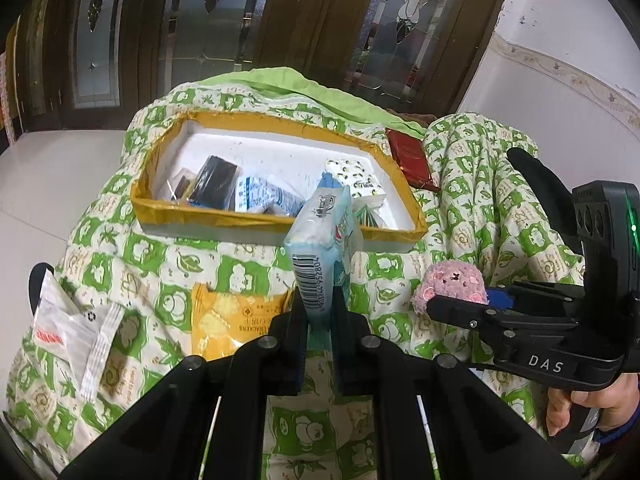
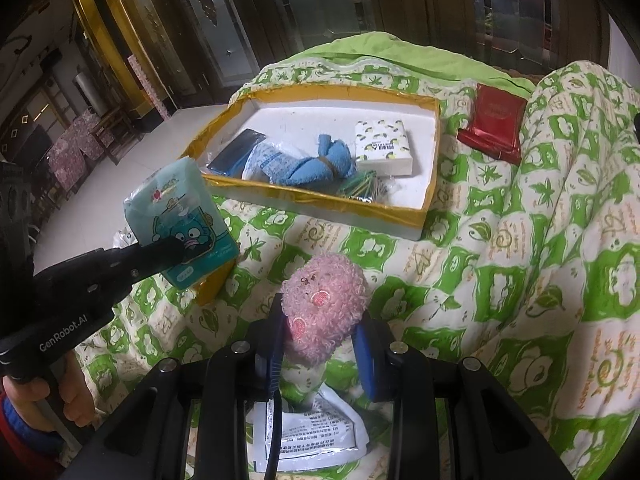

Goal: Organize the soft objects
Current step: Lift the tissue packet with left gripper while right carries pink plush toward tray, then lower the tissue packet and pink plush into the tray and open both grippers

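My left gripper point(image 1: 319, 300) is shut on a light-blue tissue pack point(image 1: 320, 248) with a barcode, held above the quilt in front of the yellow-rimmed white box point(image 1: 276, 226). The same tissue pack point(image 2: 180, 220) shows in the right wrist view, clamped by the left gripper point(image 2: 176, 246). My right gripper point(image 2: 320, 332) is shut on a pink plush toy point(image 2: 320, 308), lifted a little over the quilt. In the left wrist view that plush toy point(image 1: 450, 284) sits at the right gripper's tip point(image 1: 452, 304). The box point(image 2: 332, 200) holds a blue towel point(image 2: 316, 166), a lemon-print tissue pack point(image 2: 384, 144) and dark packets.
A green-and-white quilt point(image 1: 200, 264) covers the surface. On it lie a yellow cracker packet point(image 1: 232, 320), a white sachet point(image 1: 76, 332), a red packet point(image 2: 494, 124) right of the box, and a white printed pouch point(image 2: 320, 432) under my right gripper. Wooden doors stand behind.
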{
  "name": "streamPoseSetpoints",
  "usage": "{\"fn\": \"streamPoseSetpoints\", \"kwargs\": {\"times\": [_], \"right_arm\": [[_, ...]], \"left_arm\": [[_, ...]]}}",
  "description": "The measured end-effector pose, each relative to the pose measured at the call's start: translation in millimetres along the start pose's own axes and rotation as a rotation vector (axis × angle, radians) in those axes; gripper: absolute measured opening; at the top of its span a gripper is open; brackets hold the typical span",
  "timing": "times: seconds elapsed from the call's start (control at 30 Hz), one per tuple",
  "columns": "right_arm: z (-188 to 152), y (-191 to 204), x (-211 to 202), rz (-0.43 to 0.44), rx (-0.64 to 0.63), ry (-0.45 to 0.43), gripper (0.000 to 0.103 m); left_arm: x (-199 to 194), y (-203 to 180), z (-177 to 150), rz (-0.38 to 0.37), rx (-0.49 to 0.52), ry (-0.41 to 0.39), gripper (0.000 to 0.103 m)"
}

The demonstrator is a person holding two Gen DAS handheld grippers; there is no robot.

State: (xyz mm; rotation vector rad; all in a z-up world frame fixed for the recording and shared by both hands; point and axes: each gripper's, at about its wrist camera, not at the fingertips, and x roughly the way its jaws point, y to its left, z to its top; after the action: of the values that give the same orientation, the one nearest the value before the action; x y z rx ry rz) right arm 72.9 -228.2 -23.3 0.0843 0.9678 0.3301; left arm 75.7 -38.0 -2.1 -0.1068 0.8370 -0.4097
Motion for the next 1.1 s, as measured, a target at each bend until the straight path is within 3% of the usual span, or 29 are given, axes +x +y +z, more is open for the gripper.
{"fn": "streamPoseSetpoints", "kwargs": {"times": [0.67, 1.1], "right_arm": [[81, -24, -16, 0.004, 0.034, -0.089, 0.033], [92, -10, 8, 0.024, -0.001, -0.069, 0.033]], "left_arm": [[-43, 52, 75, 0.119, 0.009, -0.121, 0.010], [-39, 65, 80, 0.130, -0.004, -0.111, 0.010]]}}
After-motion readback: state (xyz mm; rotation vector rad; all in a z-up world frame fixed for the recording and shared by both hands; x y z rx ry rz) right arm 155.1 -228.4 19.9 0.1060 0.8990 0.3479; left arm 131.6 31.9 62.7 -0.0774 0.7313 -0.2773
